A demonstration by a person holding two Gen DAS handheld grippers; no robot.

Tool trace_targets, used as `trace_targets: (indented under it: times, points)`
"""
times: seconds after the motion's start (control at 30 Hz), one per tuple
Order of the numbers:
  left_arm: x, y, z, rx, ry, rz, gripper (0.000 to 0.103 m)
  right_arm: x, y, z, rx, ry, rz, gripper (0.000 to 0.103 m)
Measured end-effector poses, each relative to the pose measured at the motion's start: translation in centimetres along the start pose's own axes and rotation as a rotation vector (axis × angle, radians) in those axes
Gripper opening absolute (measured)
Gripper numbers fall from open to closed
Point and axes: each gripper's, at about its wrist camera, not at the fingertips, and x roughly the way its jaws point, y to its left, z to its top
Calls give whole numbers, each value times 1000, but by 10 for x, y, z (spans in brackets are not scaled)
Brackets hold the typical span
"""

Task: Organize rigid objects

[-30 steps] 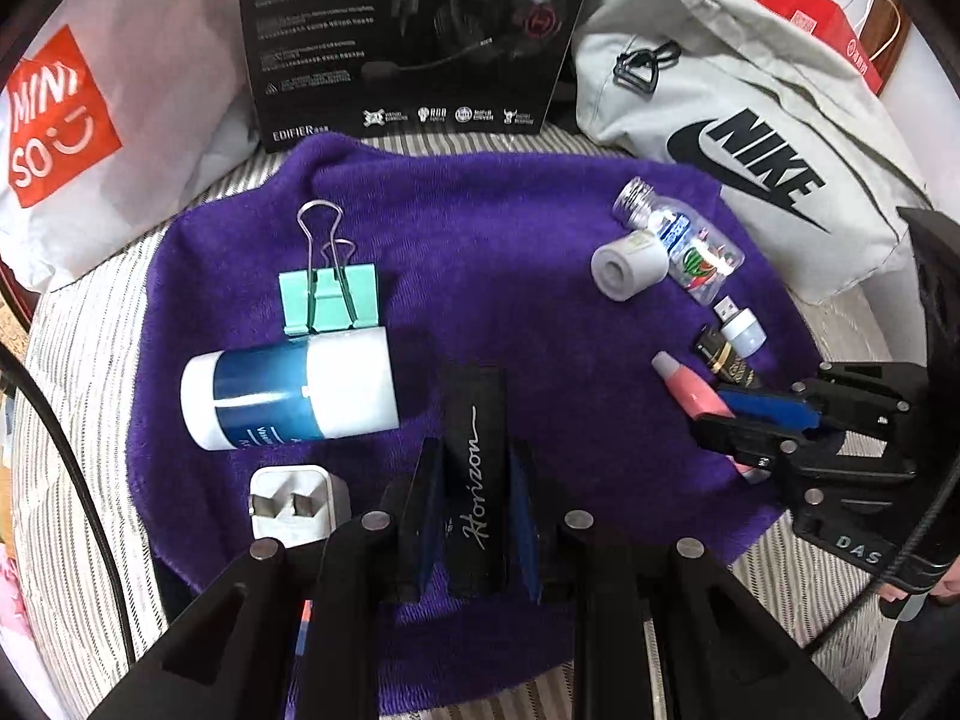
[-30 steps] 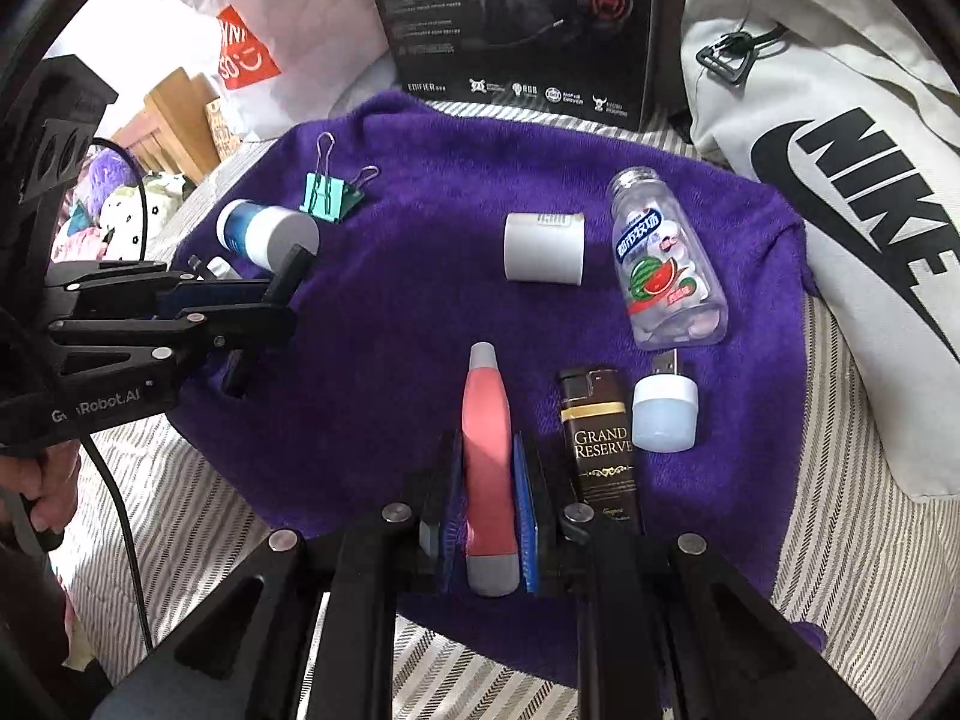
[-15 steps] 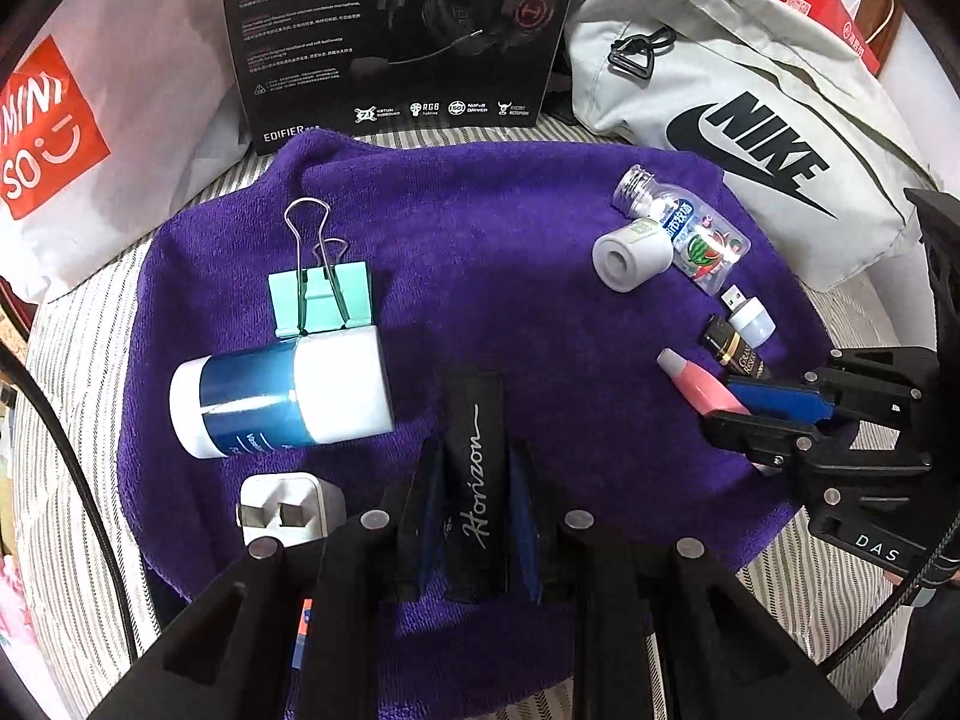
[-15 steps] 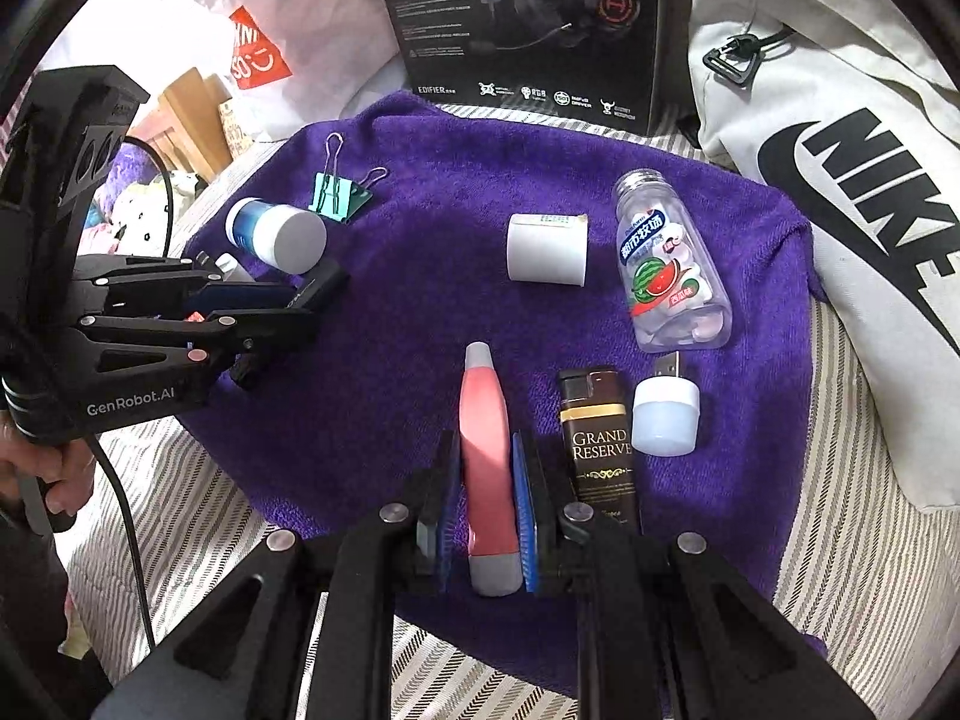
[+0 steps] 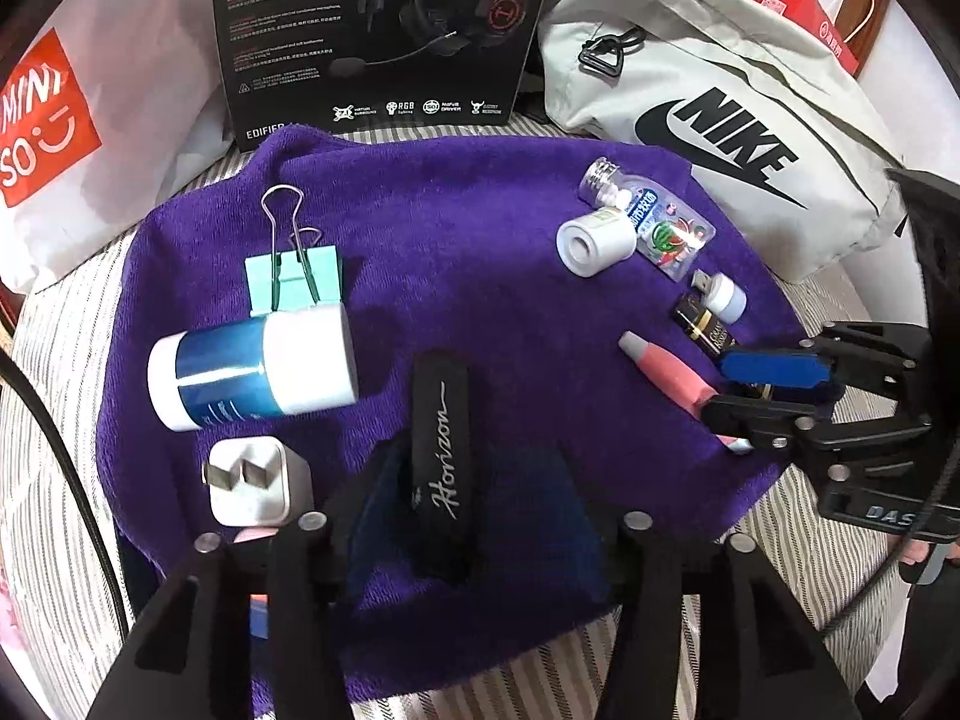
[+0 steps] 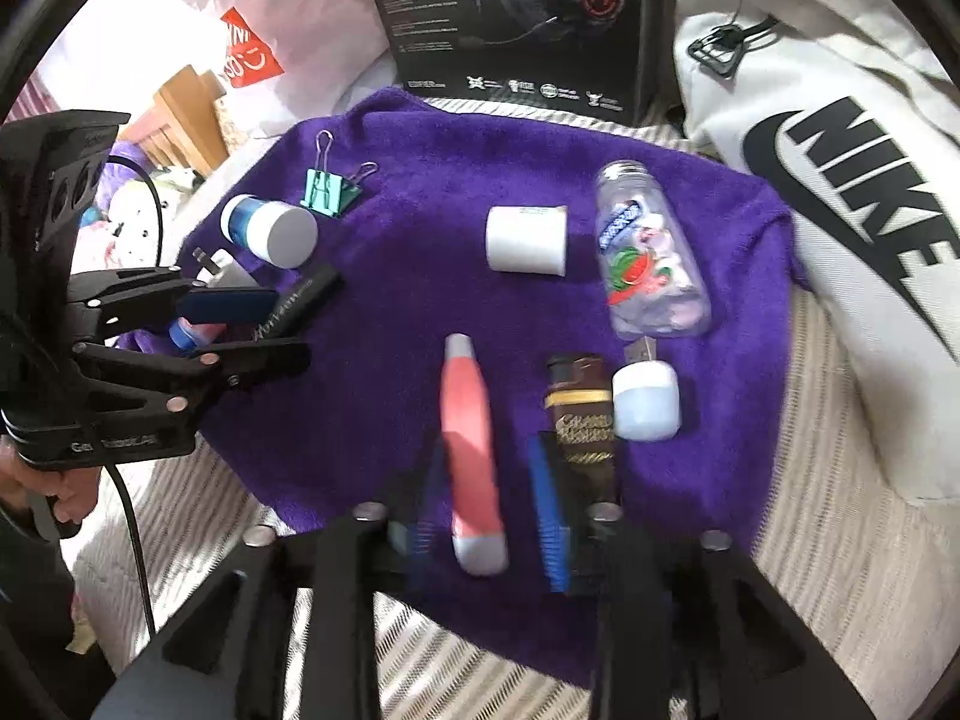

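Towel, purple and fluffy [image 5: 480, 228], lay spread over striped bedding [image 6: 840, 540], and on it the small rigid things were scattered. The left gripper [image 5: 474, 516] had just been opening its jaws; the black flat case lettered "Horizon" [image 5: 441, 450] lay between the blue pads with a gap on each side, resting on the towel, no longer pinched. At about ten o'clock from that case lay a white and blue cylindrical bottle [image 5: 252, 372] on its side, a mint-green binder clip [image 5: 294, 285] touching its upper flank, and a white wall plug [image 5: 258, 483] just below it. The right gripper [image 6: 489, 516] had likewise just been parting its jaws; the pink and grey pen-shaped tube [image 6: 471, 450] lay loose between the pads, tilted slightly. Just beside it at three o'clock lay a dark brown lighter [image 6: 582, 420], touching a pale blue USB night light [image 6: 645, 402]. At one o'clock lay a clear plastic candy bottle [image 6: 651, 264], with a white cylinder [image 6: 527, 239] beside it at nine o'clock. Beyond the towel stood a black headset box [image 5: 384, 30], a grey Nike bag [image 5: 720, 114] and a white Miniso bag [image 5: 72, 120].
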Motion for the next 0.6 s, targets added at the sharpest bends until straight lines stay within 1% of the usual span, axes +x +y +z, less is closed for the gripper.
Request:
trace_targets:
  times: [0.1, 0.13, 0.17, 0.2, 0.23, 0.3, 0.33, 0.37, 0.4, 0.47, 0.57, 0.6]
  points:
    - [-2, -7, -1, 12, 11, 30, 54, -13, 0, -4, 9, -20, 1, 38]
    - [-4, -10, -2, 17, 9, 38, 55, -19, 0, -5, 14, -31, -2, 43]
    - [-7, -13, -3, 21, 5, 41, 57, -25, -1, -6, 20, -42, -4, 48]
    - [-11, -15, -4, 22, 1, 48, 66, -30, -1, -7, 25, -51, -5, 50]
    - [-17, -17, -6, 25, -9, 57, 73, -38, -1, -9, 34, -66, -5, 54]
    - [-29, -22, -10, 36, -35, 69, 79, -48, -1, -12, 48, -81, -2, 56]
    - [-36, -24, -12, 40, -48, 78, 83, -53, -1, -15, 58, -89, -2, 60]
    - [-41, -26, -14, 43, -56, 85, 84, -60, -1, -18, 69, -99, -6, 66]
    - [-50, -28, -17, 46, -69, 96, 86, -66, -1, -21, 83, -112, -11, 69]
    - [-61, -30, -21, 41, -87, 109, 88, -76, -1, -26, 108, -130, -17, 81]
    - [-81, -33, -31, 24, -116, 132, 94, -89, 0, -37, 144, -152, -17, 90]
    - [-88, -34, -35, 15, -126, 141, 97, -94, 2, -41, 154, -155, -23, 91]
